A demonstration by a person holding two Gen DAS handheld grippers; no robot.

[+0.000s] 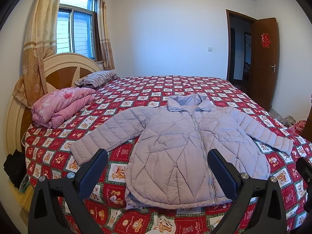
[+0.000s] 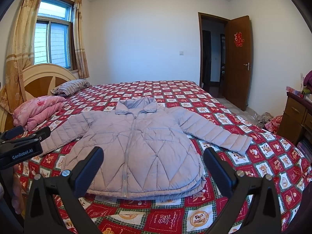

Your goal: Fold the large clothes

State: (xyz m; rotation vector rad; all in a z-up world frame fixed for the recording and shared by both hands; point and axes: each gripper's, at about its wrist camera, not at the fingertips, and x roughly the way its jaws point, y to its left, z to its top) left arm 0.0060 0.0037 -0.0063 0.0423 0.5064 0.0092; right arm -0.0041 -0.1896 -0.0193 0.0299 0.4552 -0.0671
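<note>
Since the jacket [image 1: 181, 152] lies flat, zipped, sleeves spread on the bed [image 1: 171, 222], no fold started yet imo. Left gripper [image 1: 158, 169] and right gripper [image 2: 154, 167] both wide apart, holding nothing, hovering near the hem. Next: grab a sleeve cuff, fold inward. Jacket's back side hidden; right edge of the left view is cut off.

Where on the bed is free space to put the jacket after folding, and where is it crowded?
Free: the bedspread between the jacket collar and the far edge, and the near strip below its hem. Crowded: the headboard side, with the pink quilt and striped pillow.
</note>
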